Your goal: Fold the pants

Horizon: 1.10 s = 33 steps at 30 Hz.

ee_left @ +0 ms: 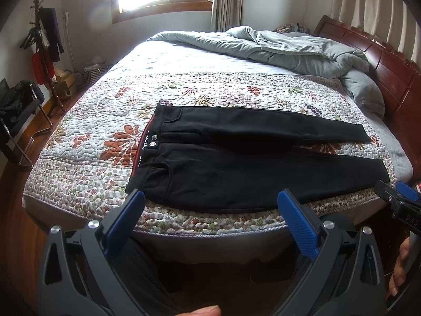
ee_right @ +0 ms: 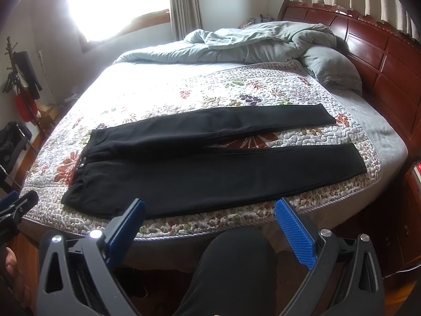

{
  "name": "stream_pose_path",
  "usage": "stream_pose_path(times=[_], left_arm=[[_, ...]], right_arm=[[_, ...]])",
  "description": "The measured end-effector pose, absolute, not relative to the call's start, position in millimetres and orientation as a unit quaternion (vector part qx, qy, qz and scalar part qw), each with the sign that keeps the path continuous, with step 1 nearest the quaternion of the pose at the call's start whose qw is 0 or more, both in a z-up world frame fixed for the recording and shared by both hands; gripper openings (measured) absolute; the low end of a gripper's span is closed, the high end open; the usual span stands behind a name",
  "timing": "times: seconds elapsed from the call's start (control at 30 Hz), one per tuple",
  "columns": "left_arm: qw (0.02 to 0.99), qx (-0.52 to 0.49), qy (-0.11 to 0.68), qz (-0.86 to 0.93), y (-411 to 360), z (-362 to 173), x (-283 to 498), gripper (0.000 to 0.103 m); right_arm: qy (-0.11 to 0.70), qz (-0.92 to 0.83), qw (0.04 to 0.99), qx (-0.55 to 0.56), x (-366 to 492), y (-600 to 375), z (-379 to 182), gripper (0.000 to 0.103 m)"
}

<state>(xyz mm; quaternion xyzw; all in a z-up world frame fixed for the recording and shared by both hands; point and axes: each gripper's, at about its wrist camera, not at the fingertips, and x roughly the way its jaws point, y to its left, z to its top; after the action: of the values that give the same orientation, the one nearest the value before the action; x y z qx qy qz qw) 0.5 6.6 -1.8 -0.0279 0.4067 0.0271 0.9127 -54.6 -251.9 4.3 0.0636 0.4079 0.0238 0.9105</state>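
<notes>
Black pants (ee_left: 252, 158) spread flat, unfolded, along near edge of floral bedspread (ee_left: 86, 142); legs apart, waistband leftward. Left gripper (ee_left: 210, 197) and right gripper (ee_right: 209, 206) hovering short of near edge, jaws spread, empty. All folding left.

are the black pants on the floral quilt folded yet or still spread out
Spread out: the black pants lie flat on the floral quilt, both legs apart.

Black pants (ee_right: 200, 168) lie flat, legs apart, on the floral quilt (ee_right: 263, 84); right gripper (ee_right: 210, 205) hovers wide open.
</notes>
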Motion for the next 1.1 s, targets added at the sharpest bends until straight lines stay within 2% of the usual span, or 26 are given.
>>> stream_pose_path(times=[0.63, 0.67, 0.77, 0.8, 0.83, 0.93, 1.0, 1.1], left_arm=[[0.911, -0.006, 0.413, -0.002, 4.0, -10.2, 11.3, 0.100], [0.907, 0.004, 0.421, -0.015, 3.7, -14.9, 15.8, 0.100], [0.892, 0.015, 0.448, -0.060, 12.3, -30.4, 30.1, 0.100], [0.892, 0.011, 0.447, -0.071, 17.2, -33.4, 32.5, 0.100], [0.894, -0.005, 0.438, -0.095, 27.7, -37.6, 34.8, 0.100], [0.887, -0.077, 0.434, -0.135, 62.1, -48.7, 49.4, 0.100], [0.882, -0.060, 0.454, -0.111, 80.3, -53.6, 68.6, 0.100], [0.893, -0.029, 0.439, -0.092, 112.6, -48.7, 105.7, 0.100]], right_arm=[[0.421, 0.056, 0.904, 0.048, -36.5, -245.5, -1.0, 0.099], [0.412, 0.084, 0.906, 0.051, -33.2, -246.4, 3.8, 0.099], [0.294, 0.189, 0.935, 0.060, -31.7, -256.8, 20.6, 0.099], [0.296, 0.195, 0.935, 0.022, -20.1, -252.7, 13.5, 0.099], [0.336, 0.177, 0.925, -0.019, -3.5, -247.2, 2.0, 0.099], [0.371, 0.186, 0.908, -0.050, 26.9, -248.0, -18.0, 0.099], [0.362, 0.212, 0.904, -0.078, 45.8, -248.4, -18.6, 0.099], [0.384, 0.248, 0.884, -0.100, 79.4, -248.6, -20.9, 0.099]])
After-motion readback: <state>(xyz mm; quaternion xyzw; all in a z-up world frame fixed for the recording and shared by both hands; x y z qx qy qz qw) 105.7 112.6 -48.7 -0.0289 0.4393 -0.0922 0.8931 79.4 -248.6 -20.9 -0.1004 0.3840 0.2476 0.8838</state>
